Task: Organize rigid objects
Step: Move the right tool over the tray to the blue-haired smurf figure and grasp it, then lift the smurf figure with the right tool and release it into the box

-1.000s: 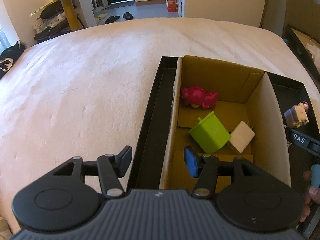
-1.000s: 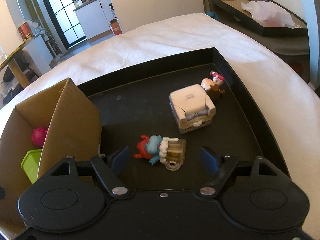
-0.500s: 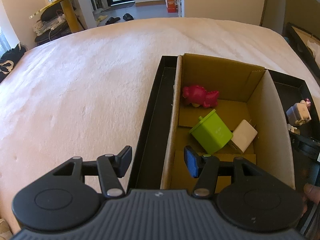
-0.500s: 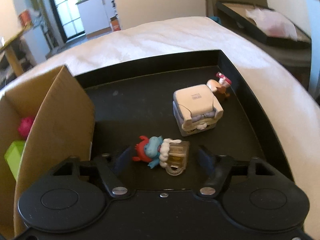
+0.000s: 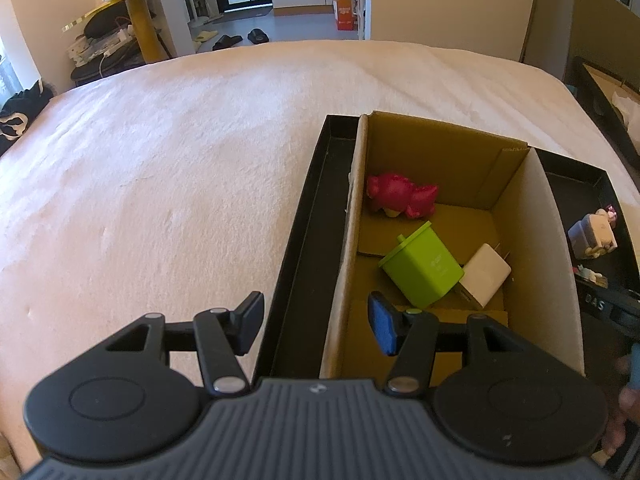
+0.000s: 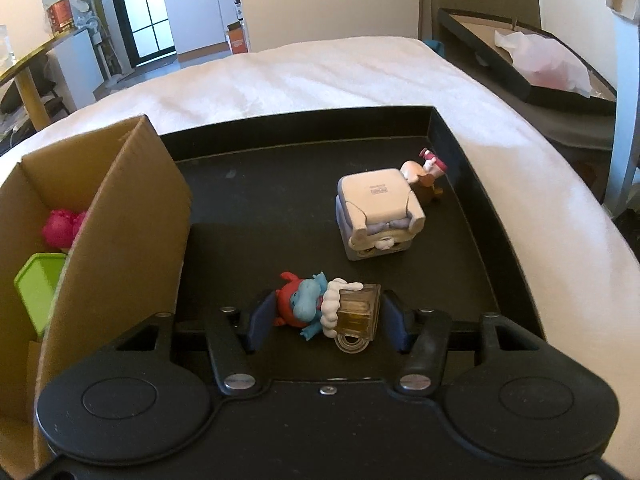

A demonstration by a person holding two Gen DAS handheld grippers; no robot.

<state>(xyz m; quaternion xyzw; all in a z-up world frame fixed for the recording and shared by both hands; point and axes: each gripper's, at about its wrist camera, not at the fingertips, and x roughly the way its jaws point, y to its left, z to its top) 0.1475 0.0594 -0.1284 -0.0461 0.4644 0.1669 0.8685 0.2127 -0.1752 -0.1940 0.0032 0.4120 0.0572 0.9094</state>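
The right hand-held gripper (image 6: pixel 326 322) pinches the blue-and-red figurine with clear mug (image 6: pixel 328 310), lying lengthwise left to right, mug end rightward, in the black tray (image 6: pixel 472 184). The left hand-held gripper (image 5: pixel 316 322) gapes wide, empty.

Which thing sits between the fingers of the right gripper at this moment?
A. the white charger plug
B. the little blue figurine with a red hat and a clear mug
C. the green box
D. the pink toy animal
B: in the right wrist view the right gripper has its fingers on either side of the blue figurine lying on the black tray, while the other three things lie in the cardboard box.
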